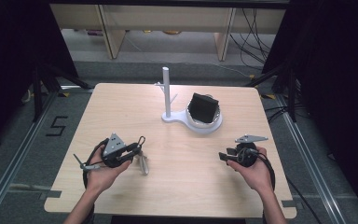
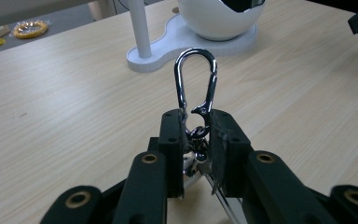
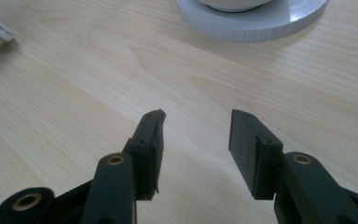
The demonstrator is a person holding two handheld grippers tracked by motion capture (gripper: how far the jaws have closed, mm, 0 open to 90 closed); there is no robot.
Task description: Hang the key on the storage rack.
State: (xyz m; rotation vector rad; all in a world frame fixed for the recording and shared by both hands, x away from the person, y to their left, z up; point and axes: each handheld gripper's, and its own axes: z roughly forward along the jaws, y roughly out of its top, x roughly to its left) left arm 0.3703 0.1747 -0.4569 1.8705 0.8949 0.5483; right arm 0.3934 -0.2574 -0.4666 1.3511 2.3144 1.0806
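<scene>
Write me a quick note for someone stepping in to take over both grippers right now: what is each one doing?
Left gripper: jaws shut on the base of a silver carabiner, its loop pointing toward the white stand.
Right gripper: jaws open, holding nothing, low over the table.
Done: carabiner gripped.
Left, probably: hang it on one of the stand's pegs; nothing hangs there yet.

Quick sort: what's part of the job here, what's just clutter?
In play: carabiner clamped in left gripper; white peg stand; right gripper, open, holding nothing.
Lying about: white bowl with black insert; yellow ring off the table.
</scene>
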